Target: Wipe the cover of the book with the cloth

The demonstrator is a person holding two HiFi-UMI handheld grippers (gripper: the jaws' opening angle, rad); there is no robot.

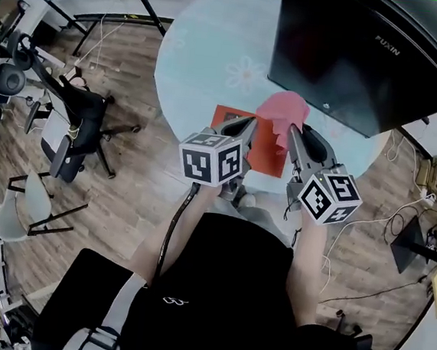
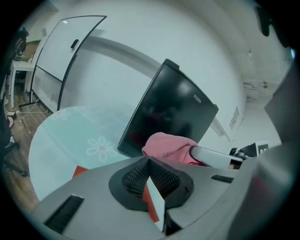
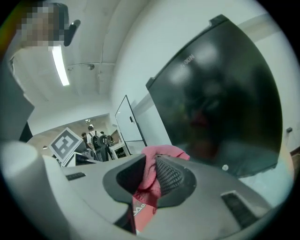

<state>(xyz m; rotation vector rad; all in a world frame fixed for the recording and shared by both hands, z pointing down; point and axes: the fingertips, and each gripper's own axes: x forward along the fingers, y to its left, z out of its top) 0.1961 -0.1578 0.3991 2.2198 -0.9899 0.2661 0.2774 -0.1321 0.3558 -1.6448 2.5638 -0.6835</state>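
Ok so from where I'm standing, the red book (image 1: 269, 151) lies flat near the front edge of the round bench (image 1: 199, 61), just in front of a big black box (image 1: 361, 53). The left claw (image 1: 238, 126) is clamped on the book's near edge; its own view shows a thin slice of cover and pages pinched between the pads. The right claw (image 1: 297, 136) is closed on the pink cloth (image 1: 284, 111), which sits bunched up over the book's far side. The cloth looks soft and floppy, so I'd guess it'll drag and fold instead of pushing flat, and gripping it in a wad like that seems right. The book looks thin and light, probably slides easily on that smooth bench, so pinning it by the edge makes sense.
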